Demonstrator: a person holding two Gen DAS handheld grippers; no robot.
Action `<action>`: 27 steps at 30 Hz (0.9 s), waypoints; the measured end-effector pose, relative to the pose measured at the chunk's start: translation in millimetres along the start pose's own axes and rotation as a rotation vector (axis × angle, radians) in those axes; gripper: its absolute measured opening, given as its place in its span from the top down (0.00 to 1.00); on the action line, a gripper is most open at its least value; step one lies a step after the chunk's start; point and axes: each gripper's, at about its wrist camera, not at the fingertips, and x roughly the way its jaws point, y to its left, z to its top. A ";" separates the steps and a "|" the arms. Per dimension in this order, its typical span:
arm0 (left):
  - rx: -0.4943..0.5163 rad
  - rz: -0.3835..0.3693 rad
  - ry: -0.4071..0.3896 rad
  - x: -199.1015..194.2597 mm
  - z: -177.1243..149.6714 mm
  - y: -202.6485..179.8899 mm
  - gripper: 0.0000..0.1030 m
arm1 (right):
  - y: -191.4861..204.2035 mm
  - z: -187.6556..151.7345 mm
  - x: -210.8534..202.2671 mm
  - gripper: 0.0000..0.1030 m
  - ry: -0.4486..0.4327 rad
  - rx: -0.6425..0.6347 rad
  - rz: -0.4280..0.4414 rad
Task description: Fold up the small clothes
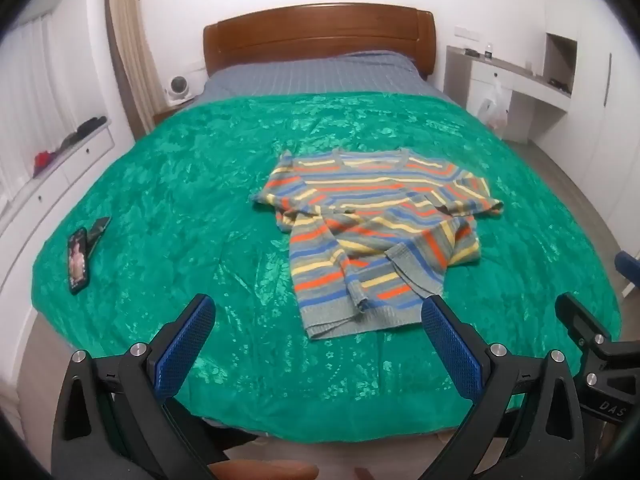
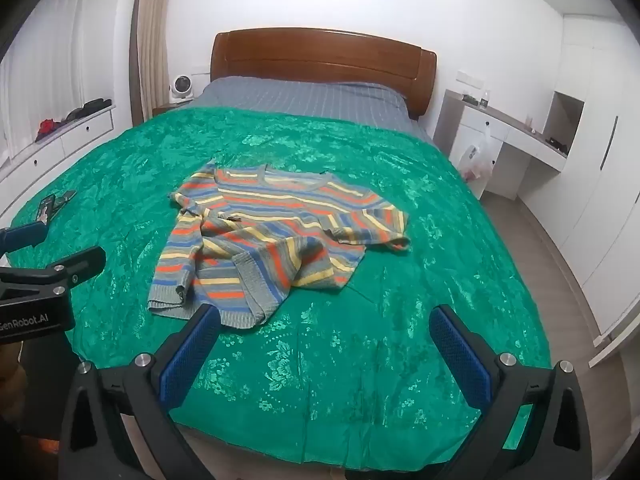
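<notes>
Both grippers, L + R, fingers wide apart, empty; 1 striped sweater rumpled on green bedspread; 1 phone.

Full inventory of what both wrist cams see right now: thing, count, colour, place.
sweater: 1, striped grey, orange, yellow and blue, rumpled on the bedspread, near the foot of the bed
bedspread: 1, green, covers most of the bed
sheet: 1, grey-blue striped, head end
headboard: 1, brown wood, against the wall
phone: 1, dark, left edge of the bedspread, a second dark item beside it
fan: 1, white, left of the headboard
plastic bag: 1, whitish, hangs at the desk on the right
desk: 1, white, right wall
left gripper: 1, black with blue pads, open, empty
right gripper: 1, same, open, empty
</notes>
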 end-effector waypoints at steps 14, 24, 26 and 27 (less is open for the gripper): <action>0.040 -0.016 0.030 2.4 -5.5 -4.1 0.00 | 8.0 -5.6 2.3 0.00 0.006 -0.006 -0.007; 0.020 0.012 0.059 8.6 -11.5 2.4 0.00 | 10.6 -1.7 2.5 0.00 0.020 -0.008 -0.004; 0.019 0.020 0.064 9.5 -11.4 3.3 0.00 | 10.5 -1.7 2.9 0.00 0.020 -0.009 -0.004; 0.022 0.022 0.065 9.5 -11.7 2.5 0.00 | 10.4 -1.8 3.7 0.00 0.022 -0.008 -0.004</action>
